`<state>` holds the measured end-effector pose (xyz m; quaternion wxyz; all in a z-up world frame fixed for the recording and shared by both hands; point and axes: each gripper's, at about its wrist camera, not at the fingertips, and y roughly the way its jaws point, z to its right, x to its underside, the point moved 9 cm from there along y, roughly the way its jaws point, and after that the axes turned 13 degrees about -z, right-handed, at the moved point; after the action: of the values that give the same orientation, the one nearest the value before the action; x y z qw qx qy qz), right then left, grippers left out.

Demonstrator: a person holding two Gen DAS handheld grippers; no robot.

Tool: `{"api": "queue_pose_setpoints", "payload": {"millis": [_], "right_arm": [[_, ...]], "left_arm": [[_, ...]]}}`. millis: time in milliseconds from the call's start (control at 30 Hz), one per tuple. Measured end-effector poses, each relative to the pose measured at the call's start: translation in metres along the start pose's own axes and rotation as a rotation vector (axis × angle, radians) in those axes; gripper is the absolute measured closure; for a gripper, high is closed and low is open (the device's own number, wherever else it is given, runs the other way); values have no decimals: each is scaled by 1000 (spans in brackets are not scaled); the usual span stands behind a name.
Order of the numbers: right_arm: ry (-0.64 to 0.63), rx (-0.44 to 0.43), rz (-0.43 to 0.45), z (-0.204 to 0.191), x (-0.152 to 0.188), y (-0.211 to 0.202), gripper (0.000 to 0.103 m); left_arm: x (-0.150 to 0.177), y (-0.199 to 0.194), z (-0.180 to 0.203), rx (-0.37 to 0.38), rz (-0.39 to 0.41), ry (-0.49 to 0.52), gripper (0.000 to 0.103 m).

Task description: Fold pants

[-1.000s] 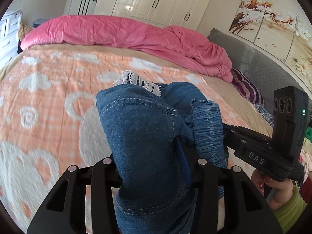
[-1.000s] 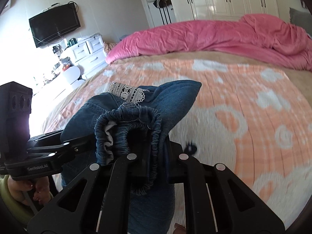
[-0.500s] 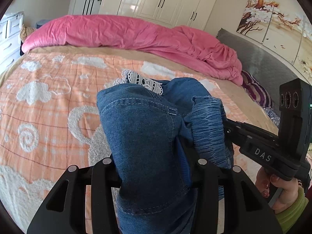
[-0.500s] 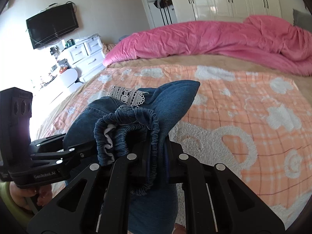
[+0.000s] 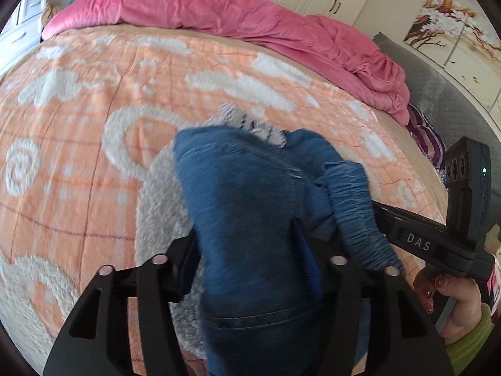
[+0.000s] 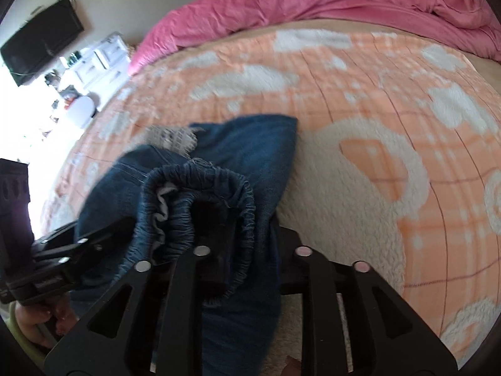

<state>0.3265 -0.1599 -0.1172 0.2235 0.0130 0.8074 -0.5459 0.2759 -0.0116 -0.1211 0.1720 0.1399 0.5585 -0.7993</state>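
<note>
Blue jeans (image 5: 244, 188) with a white lace trim (image 5: 250, 125) hang bunched just over the orange blanket (image 5: 78, 156). My left gripper (image 5: 250, 244) has the folded denim between its jaws, which are opening; a strip of fleece shows between the left finger (image 5: 184, 260) and the cloth. My right gripper (image 6: 247, 235) has the gathered elastic waistband (image 6: 200, 181) of the jeans (image 6: 250, 150) between its jaws. They are opening slightly, and cloth still fills the gap. Each gripper shows in the other's view, the right gripper (image 5: 416, 241) and the left gripper (image 6: 62, 257), both held by hands.
A rumpled pink duvet (image 5: 250, 15) lies across the far end of the bed. A grey headboard (image 5: 438, 94) and a striped pillow (image 5: 426, 131) are to the right. White drawers (image 6: 97, 62) and a wall television (image 6: 40, 40) stand to the left, and white wardrobes behind.
Both grippers have sunk toward the blanket with the jeans. The left jaws have spread clearly wider; the right jaws have spread a little.
</note>
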Motion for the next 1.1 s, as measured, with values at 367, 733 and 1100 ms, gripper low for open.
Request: {"api": "queue_pose_setpoints", "payload": {"millis": [367, 733, 1100], "right_arm": [[37, 62, 13, 17, 12, -3, 62], [53, 84, 21, 20, 20, -11, 54], [21, 140, 40, 17, 28, -24, 50]], "left_arm": [[17, -7, -8, -18, 9, -15, 31], [27, -18, -9, -41, 18, -17, 24], [40, -33, -9, -40, 25, -25, 17]]}}
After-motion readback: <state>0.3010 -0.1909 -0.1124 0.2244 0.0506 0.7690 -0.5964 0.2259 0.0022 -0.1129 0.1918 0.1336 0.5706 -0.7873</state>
